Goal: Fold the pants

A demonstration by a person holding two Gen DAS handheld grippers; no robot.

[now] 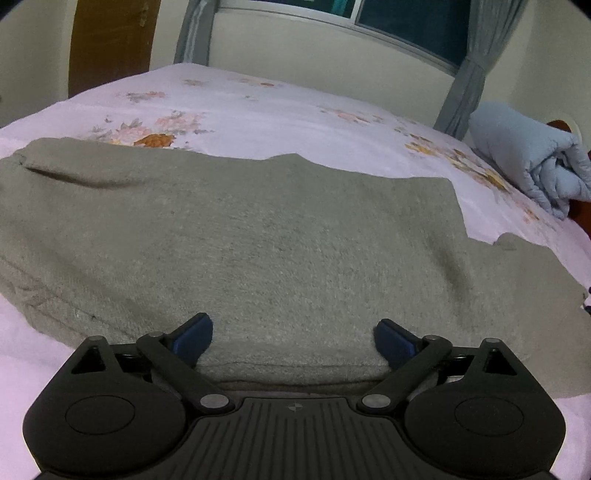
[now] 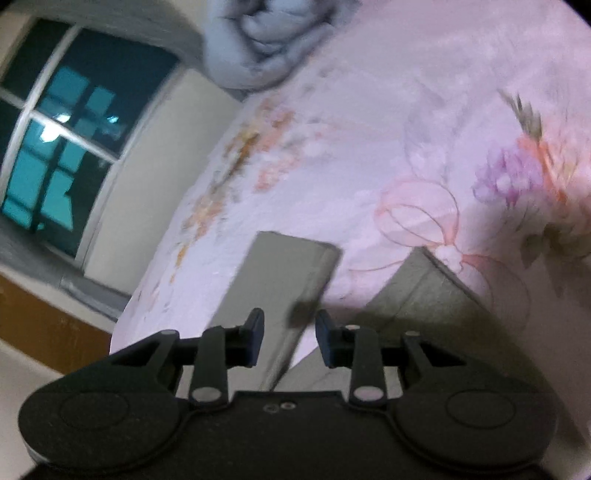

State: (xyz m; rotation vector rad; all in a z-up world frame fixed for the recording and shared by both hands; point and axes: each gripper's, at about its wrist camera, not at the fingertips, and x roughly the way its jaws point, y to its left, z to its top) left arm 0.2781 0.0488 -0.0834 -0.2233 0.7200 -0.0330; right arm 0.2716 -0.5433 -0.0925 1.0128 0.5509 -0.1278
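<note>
Grey-green fleece pants (image 1: 258,229) lie spread across the floral bed sheet (image 1: 277,107), with one layer folded over another. My left gripper (image 1: 293,338) hovers over their near edge. It is wide open, with both blue pads clear of the cloth. In the blurred right wrist view a pant leg (image 2: 284,273) rises off the bed and narrows as it runs between the pads. My right gripper (image 2: 290,341) is shut on it with the jaws partly apart. Another part of the pants (image 2: 417,295) lies on the sheet (image 2: 369,147) to the right, partly in shadow.
A rolled light-blue quilt (image 1: 528,158) (image 2: 258,44) sits at the far corner of the bed. Beyond the bed are a wall, a dark window (image 1: 406,26) (image 2: 55,147) with grey curtains (image 1: 465,92), and a brown wooden panel (image 1: 110,44).
</note>
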